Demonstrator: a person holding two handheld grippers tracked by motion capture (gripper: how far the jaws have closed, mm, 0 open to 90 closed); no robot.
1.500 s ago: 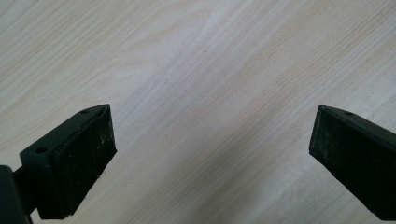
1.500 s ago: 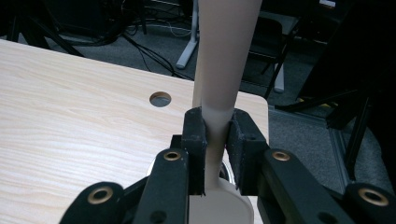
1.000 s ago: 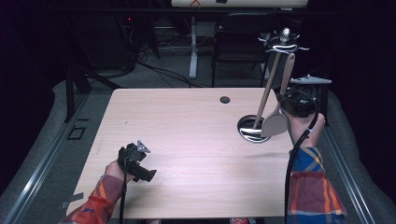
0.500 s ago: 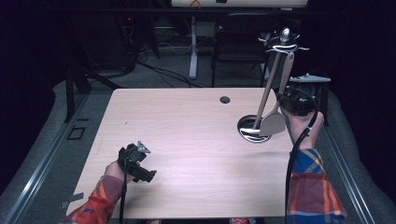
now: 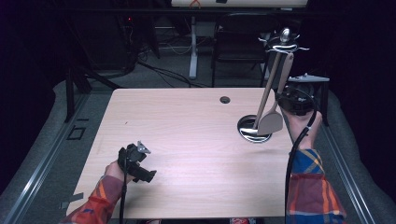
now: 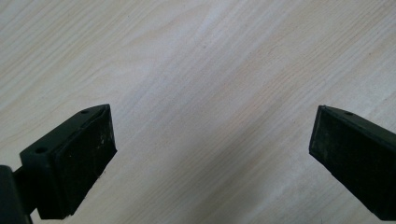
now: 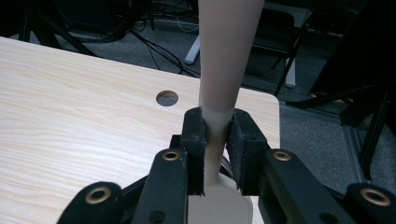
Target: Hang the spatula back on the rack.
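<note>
The counter (image 5: 187, 140) is the largest thing here: a pale wood-grain slab with rounded corners and a matte, streaked surface, ringed by grey floor and dark chair and desk legs at twelve o'clock. A small round cable hole (image 5: 225, 99) pierces it toward one o'clock.

At three o'clock stands a utensil stand (image 5: 254, 129), with a shiny round metal base and a slim upright post topped by a knob and thin wire hooks. A beige spatula (image 5: 271, 119) with a smooth, flat, rounded blade and a long tapering handle hangs against it, blade low over the base, handle rising to the hooks.

The right gripper (image 5: 295, 100), black and blocky with a trailing cable, sits just right of the stand, held by a hand in a plaid sleeve. In the right gripper view its fingers (image 7: 194, 140) are clamped on the spatula's narrow neck (image 7: 215, 140), just above the blade.

The left gripper (image 5: 136, 162) rests at seven o'clock, well apart from the stand. In the left gripper view its fingers (image 6: 86, 161) are spread wide over bare wood, gripping nothing.
</note>
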